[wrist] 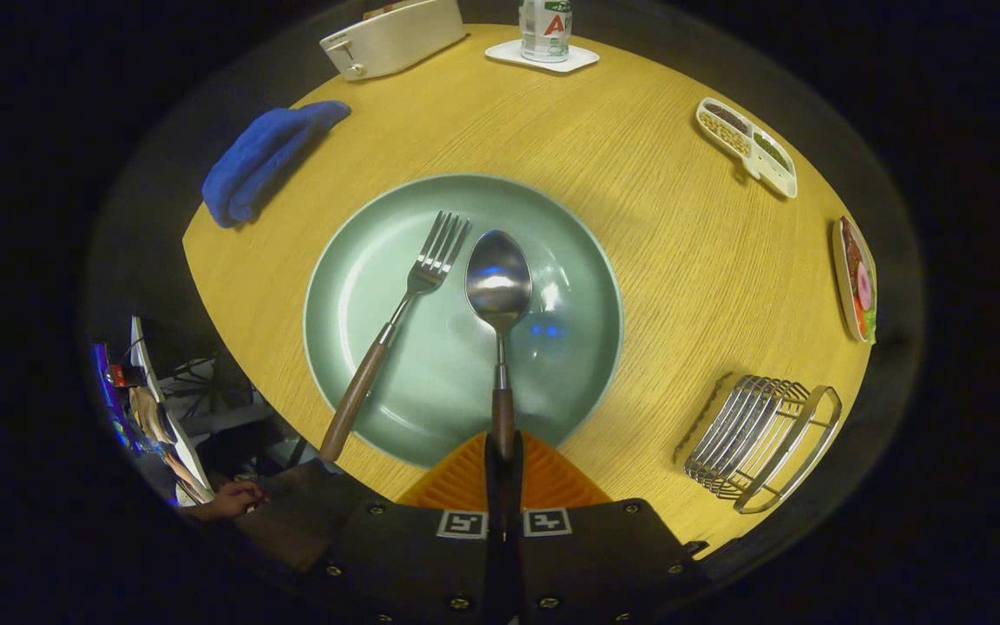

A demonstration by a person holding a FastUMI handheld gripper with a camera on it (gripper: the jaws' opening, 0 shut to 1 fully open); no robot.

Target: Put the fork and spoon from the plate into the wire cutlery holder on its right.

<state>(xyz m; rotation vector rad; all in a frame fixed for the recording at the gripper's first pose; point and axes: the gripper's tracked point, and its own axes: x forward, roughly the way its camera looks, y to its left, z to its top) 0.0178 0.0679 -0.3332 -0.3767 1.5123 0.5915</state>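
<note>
The spoon's [499, 291] wooden handle end disappears between the orange fingers [457, 476] of the claw [503, 456], which are drawn nearly together around it; whether both pads truly press on it is hard to make out. The spoon and the fork [396, 321] lie side by side on the green plate [352, 286] mid-desk. The wire cutlery holder [760, 443] sits empty near the desk's [639, 165] right edge.

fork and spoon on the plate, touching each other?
Apart. The gripper view shows bare green plate between the wooden-handled steel fork and wooden-handled steel spoon along their whole length. The orange-fingered gripper is shut on the spoon's handle.
</note>
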